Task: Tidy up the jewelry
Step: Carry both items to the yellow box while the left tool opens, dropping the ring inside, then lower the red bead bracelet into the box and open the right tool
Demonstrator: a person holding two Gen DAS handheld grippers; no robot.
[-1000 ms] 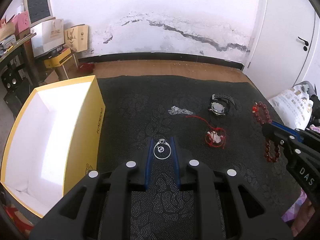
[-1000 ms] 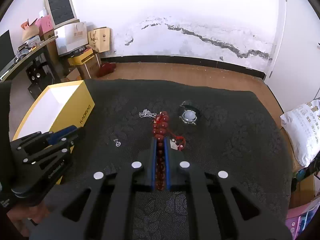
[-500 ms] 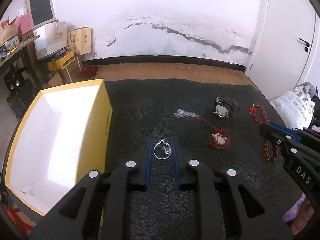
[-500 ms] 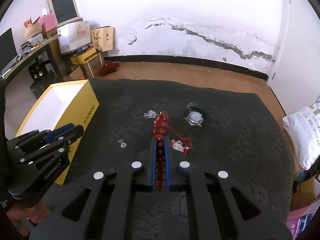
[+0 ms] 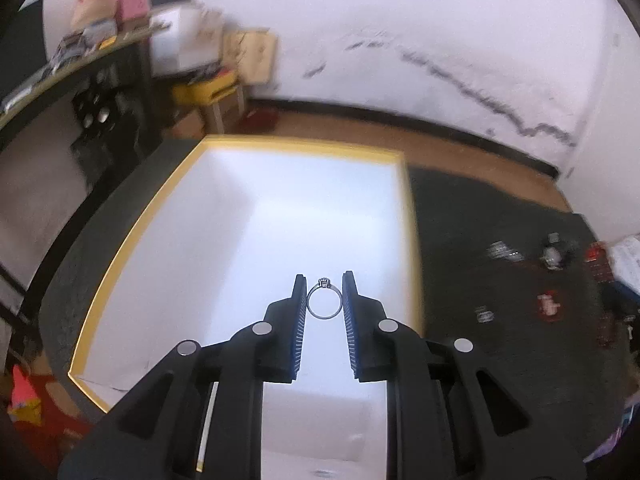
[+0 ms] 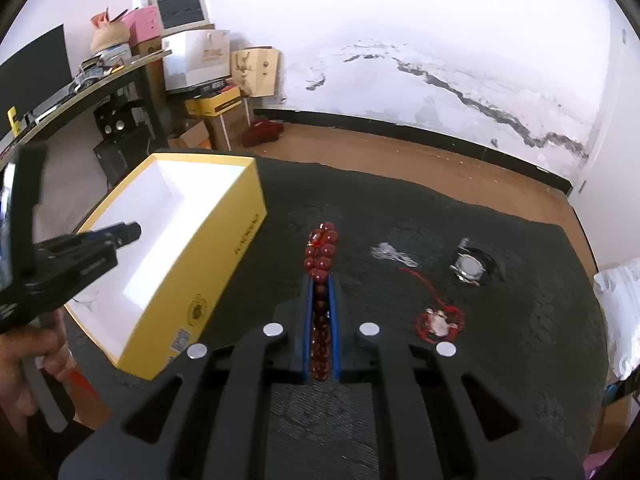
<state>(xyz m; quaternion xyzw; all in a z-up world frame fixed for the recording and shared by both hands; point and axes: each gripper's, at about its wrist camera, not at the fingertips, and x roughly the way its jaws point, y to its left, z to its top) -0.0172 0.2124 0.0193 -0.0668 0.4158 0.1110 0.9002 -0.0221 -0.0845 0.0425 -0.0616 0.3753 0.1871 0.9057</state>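
Observation:
My left gripper [image 5: 324, 294] is shut on a silver ring [image 5: 324, 300] and holds it over the white inside of the open yellow box [image 5: 248, 148]. In the right wrist view the left gripper [image 6: 128, 232] hangs over the box [image 6: 224, 256]. My right gripper [image 6: 321, 288] is shut on a dark red bead bracelet [image 6: 321, 248], held above the black cloth to the right of the box. On the cloth lie a silver chain [image 6: 394, 254], a watch [image 6: 472, 266] and a red string charm [image 6: 438, 320].
The black patterned cloth [image 6: 520, 320] covers the table. A small silver piece [image 5: 485, 314] lies on it right of the box. A shelf with boxes and bags [image 6: 192, 64] stands at the back left. A white sack [image 6: 618, 312] sits at the right edge.
My left gripper has swung left with the ring, from above the cloth to over the box. My right gripper has moved left with the bracelet, closer to the box.

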